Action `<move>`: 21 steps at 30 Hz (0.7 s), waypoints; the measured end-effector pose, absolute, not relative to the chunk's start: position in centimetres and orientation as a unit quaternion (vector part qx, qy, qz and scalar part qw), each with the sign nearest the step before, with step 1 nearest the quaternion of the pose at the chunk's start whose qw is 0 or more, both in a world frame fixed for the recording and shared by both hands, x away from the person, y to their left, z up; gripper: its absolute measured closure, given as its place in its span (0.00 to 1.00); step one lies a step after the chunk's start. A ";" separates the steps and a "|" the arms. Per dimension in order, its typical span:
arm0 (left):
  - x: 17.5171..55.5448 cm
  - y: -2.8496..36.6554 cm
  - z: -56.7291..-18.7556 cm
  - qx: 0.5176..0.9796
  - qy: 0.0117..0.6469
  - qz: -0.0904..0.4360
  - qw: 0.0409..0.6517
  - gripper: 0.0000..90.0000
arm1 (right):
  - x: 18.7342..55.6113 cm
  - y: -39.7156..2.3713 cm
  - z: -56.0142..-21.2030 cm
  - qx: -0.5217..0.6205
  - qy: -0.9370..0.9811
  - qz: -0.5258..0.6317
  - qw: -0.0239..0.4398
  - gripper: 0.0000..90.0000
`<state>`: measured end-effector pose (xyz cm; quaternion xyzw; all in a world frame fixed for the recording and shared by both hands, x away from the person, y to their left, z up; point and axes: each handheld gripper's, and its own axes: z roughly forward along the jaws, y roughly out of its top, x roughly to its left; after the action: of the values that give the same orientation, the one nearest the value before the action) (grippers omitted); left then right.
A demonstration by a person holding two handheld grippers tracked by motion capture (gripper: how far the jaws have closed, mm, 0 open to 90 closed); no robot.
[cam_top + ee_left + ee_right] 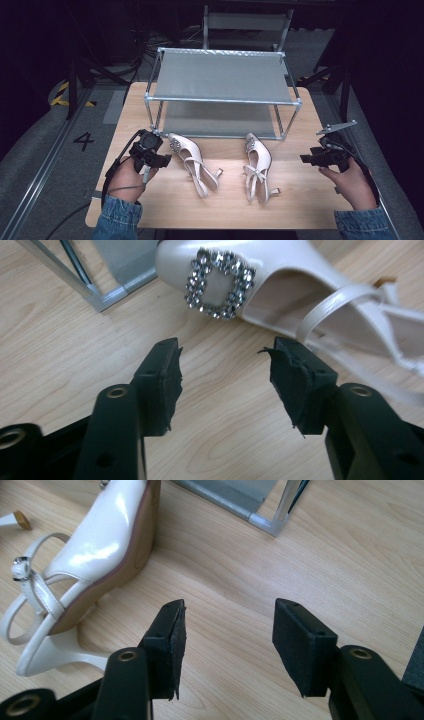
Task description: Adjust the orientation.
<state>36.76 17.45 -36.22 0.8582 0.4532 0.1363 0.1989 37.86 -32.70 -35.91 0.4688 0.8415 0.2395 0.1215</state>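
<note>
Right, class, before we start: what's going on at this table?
A person holds a pair of tongs in each hand over a wooden table. Two pale slingback shoes lie in front of a metal rack. The left tongs are open and point at the left shoe, just short of its sparkly buckle. The right tongs are open too, beside the right shoe. Neither shoe is gripped.
</note>
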 end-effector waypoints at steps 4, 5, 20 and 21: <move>37.5 17.8 -36.1 0.856 0.461 0.081 0.218 0.57 | 37.8 -32.8 -36.5 0.472 0.841 0.234 0.121 0.51; 37.5 17.8 -36.1 0.856 0.461 0.081 0.218 0.57 | 37.8 -32.8 -36.5 0.472 0.841 0.234 0.121 0.51; 38.0 15.0 -36.6 0.882 0.419 0.069 0.201 0.51 | 38.1 -33.3 -38.3 0.496 0.834 0.225 0.082 0.50; 38.0 14.8 -36.7 0.884 0.413 0.071 0.206 0.52 | 38.2 -33.3 -38.3 0.498 0.833 0.226 0.080 0.50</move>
<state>37.96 14.80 -36.66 0.8843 0.4133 0.0705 0.2056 38.16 -33.30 -38.31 0.4982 0.8333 0.2258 0.0800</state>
